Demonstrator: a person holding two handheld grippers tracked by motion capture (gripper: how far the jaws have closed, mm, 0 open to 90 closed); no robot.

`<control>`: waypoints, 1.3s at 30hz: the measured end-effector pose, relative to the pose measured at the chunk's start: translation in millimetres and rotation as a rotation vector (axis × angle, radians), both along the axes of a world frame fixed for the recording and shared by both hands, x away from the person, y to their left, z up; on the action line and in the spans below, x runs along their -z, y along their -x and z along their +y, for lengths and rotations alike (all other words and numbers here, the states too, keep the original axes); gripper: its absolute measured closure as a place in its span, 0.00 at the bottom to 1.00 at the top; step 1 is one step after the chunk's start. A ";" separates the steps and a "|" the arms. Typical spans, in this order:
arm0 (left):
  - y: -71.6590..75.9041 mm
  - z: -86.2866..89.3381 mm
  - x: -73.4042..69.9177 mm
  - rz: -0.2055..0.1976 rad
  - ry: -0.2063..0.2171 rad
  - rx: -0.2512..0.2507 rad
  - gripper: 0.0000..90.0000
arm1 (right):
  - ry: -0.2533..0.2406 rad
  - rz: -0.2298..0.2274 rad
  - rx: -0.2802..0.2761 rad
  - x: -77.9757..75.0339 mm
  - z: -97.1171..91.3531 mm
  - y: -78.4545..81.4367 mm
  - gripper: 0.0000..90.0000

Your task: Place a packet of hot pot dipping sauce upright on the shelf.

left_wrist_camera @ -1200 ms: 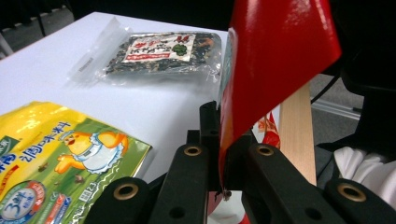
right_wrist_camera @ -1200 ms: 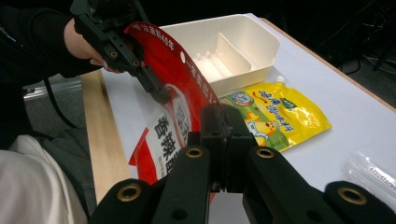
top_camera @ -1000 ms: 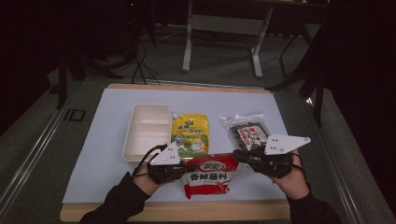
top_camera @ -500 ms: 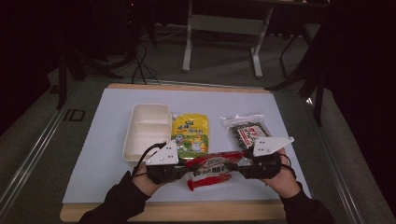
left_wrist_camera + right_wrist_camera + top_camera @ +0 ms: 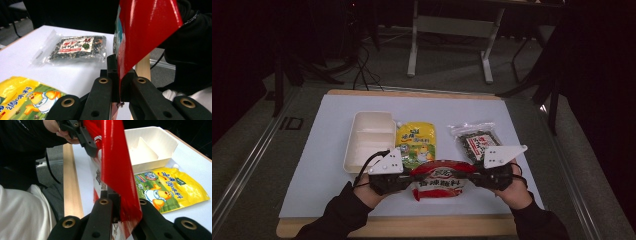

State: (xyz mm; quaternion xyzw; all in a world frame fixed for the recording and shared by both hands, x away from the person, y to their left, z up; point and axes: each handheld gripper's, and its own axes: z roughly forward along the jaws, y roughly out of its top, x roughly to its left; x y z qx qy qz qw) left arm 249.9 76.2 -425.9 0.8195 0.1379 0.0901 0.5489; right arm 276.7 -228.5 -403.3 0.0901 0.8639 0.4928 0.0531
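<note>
- The left gripper (image 5: 404, 181) is clamped on the left end of the red packet's (image 5: 441, 181) top seam; in the left gripper view its 2 black jaws meet on the thin red foil (image 5: 147, 27), which rises between them.
- The right gripper (image 5: 476, 179) pinches the right end of the same seam; its jaws have just been closing, and in the right gripper view the red foil (image 5: 117, 170) sits pressed between them.
- The red packet hangs between the 2 grippers near the front edge of the table, its top edge stretched from one to the other and its printed face turned up toward the high view.
- The person's 2 hands in dark sleeves come in from the near side, each wrapped around its gripper, with a grey 3-cornered plate on top of each.
- Just behind the packet lies a yellow pouch (image 5: 416, 142) flat on the white mat (image 5: 322, 150), its cap pointing away from the person.
- Left of the yellow pouch, touching or almost touching it, stands a white tray (image 5: 368, 140) with 2 compartments.
- Right of the yellow pouch, apart from it, lies a clear bag of dark bits (image 5: 474, 140) with a red and white label.
- The mat covers a wooden table (image 5: 412, 226) whose front edge shows bare.
</note>
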 end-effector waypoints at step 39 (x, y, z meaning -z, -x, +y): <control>31.5 17.7 40.2 0.023 0.053 -0.105 0.03 | -0.059 -0.026 0.050 -45.2 22.4 -61.0 1.00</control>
